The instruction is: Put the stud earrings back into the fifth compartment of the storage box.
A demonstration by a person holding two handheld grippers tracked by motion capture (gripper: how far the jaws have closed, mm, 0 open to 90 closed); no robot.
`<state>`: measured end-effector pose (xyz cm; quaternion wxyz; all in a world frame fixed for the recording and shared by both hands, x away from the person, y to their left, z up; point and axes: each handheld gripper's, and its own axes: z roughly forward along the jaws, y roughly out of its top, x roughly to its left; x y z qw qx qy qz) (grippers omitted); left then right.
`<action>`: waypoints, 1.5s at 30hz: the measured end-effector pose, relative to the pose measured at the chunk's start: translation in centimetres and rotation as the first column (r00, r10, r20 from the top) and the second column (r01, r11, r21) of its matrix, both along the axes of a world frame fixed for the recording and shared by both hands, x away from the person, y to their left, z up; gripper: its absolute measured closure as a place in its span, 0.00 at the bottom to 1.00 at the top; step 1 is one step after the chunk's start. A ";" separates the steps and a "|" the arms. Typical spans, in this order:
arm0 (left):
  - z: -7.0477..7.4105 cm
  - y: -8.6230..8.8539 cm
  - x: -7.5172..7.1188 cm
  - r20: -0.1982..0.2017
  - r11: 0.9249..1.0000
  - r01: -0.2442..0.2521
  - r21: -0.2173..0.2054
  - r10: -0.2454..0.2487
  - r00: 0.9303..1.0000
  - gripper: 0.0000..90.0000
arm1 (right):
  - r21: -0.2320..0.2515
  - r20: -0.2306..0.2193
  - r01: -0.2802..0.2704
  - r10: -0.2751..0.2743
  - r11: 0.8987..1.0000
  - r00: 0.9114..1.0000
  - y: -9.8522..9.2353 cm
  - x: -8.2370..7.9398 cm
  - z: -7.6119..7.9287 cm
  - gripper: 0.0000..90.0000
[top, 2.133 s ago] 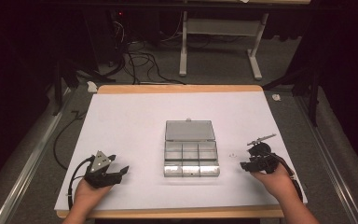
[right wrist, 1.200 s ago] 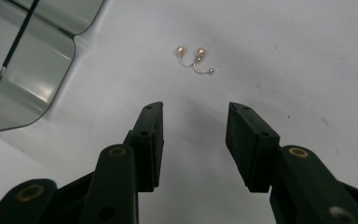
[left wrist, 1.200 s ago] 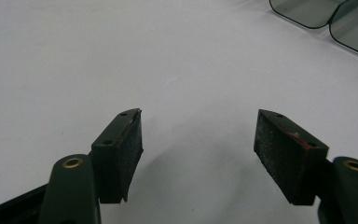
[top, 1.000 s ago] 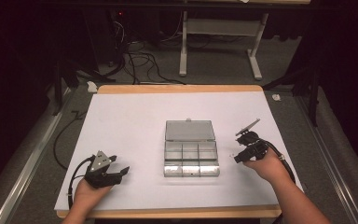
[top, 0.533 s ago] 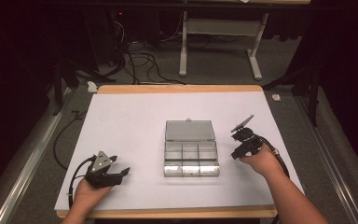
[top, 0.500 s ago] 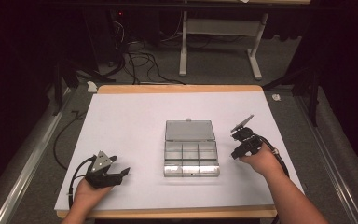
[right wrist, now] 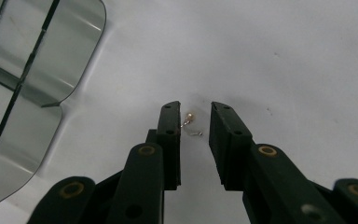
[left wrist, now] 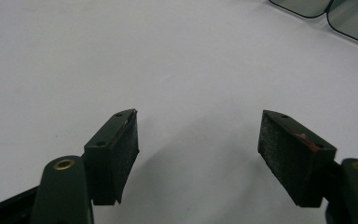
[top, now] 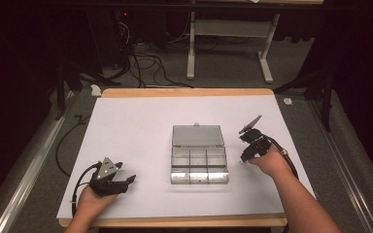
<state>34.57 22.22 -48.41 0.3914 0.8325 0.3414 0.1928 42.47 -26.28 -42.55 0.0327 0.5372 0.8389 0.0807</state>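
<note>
Right tongs over a small earring beside the box

Right tongs (right wrist: pixel 195 123) have moved up from lower right to centre right, jaws part-open astride a pearl earring (right wrist: pixel 189 120) on the white table (top: pixel 136 126), not yet gripping. Left tongs (left wrist: pixel 198 140) unmoved, lower left, released. Clear compartment box (top: pixel 197 154) open at centre; a pickup looks next.
</note>
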 end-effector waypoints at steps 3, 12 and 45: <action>0.0 0.0 0.0 -0.002 1.000 0.001 -0.002 -0.001 1.000 0.33 | -0.008 -0.008 -0.003 0.003 1.000 1.000 0.2 0.2 -0.3 0.83; 0.0 0.0 0.0 -0.003 1.000 0.001 -0.006 -0.001 1.000 0.33 | -0.003 -0.015 -0.002 0.002 1.000 1.000 0.5 0.9 -0.7 0.88; 0.0 -0.2 0.0 -0.005 1.000 0.007 0.022 -0.007 1.000 0.33 | -0.029 -0.030 -0.020 0.019 0.999 0.999 1.0 0.8 -1.1 0.96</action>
